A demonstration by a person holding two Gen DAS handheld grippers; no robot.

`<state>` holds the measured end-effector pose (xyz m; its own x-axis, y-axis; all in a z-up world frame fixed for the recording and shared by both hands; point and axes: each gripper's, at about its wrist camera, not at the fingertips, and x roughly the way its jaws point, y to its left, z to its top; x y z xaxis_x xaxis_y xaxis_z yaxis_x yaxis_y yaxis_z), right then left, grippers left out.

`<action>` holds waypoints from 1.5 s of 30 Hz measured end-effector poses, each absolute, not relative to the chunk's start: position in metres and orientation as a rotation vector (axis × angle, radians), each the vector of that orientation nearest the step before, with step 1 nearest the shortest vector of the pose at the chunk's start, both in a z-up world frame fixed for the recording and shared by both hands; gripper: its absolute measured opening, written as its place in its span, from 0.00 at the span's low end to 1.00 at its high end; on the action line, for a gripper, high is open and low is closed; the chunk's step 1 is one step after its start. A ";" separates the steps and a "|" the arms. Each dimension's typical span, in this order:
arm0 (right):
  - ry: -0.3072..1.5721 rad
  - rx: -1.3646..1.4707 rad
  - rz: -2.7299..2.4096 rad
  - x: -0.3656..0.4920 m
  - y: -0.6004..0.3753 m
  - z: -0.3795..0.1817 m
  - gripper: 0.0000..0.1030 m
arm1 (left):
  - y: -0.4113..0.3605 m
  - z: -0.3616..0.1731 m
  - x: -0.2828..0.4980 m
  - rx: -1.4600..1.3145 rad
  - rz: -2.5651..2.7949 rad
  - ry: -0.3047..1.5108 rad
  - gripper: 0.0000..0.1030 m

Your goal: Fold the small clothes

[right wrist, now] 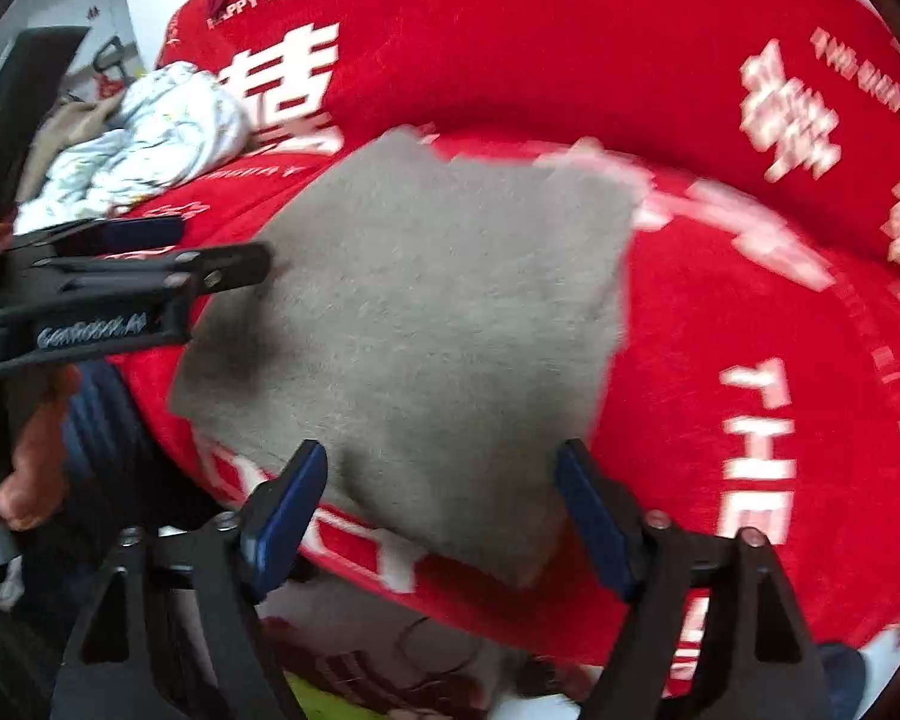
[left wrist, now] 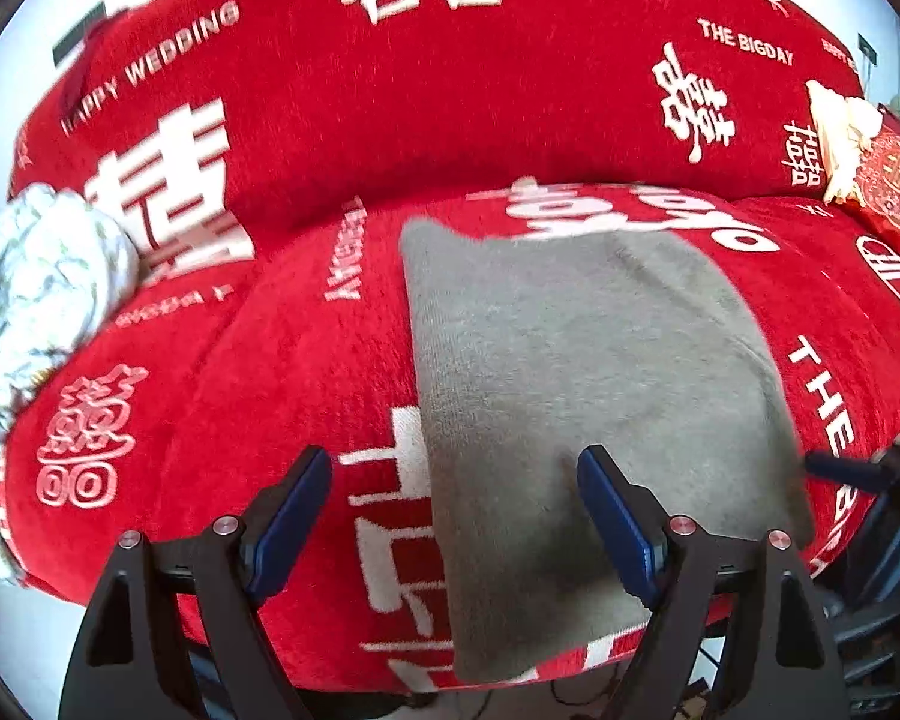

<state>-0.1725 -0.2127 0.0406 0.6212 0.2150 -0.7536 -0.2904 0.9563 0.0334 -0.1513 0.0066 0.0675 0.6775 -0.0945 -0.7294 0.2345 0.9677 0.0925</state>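
Grey knitted garment (left wrist: 582, 396) spread flat as a rough rectangle on the seat of a red sofa (left wrist: 306, 372) printed with white wedding lettering, near edge hanging slightly over the seat front. Whether already folded into this compact shape or laid out awaiting a fold, not settled by these views.

Left gripper (left wrist: 456, 516) low at the near left edge of the garment, fingers spread wide, one blue pad over red fabric, the other over grey cloth, nothing pinched. Right gripper (right wrist: 441, 516) at the near right corner, fingers likewise spread apart and holding nothing.

For any fold from here: likely best to pinch only the top layer at matching near corners, lift both sides evenly, keep edges aligned, and lay the cloth down smoothly so the soft knit does not bunch or slide on the plush cover.

Containers: none visible. Crumpled white patterned cloth (left wrist: 48, 276) heaped at far left; red decorated box-like item (left wrist: 894, 180) at far right, contents not visible.
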 end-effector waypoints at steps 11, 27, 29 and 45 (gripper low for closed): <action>0.761 -0.101 0.156 -0.179 -0.212 0.076 0.83 | 0.002 0.085 -0.176 0.181 -0.123 0.750 1.00; 0.767 -0.087 0.130 -0.178 -0.217 0.080 0.83 | 0.003 0.088 -0.190 0.154 -0.112 0.743 1.00; 0.765 -0.088 0.131 -0.178 -0.217 0.080 0.83 | 0.002 0.086 -0.189 0.156 -0.112 0.748 1.00; 0.749 -0.095 0.135 -0.179 -0.217 0.087 0.83 | 0.001 0.085 -0.189 0.158 -0.110 0.754 1.00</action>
<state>-0.1789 -0.2165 0.0873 0.7241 0.0884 -0.6840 -0.1560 0.9870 -0.0375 -0.1892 0.0005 0.0854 0.7239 -0.0427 -0.6885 0.1559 0.9824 0.1030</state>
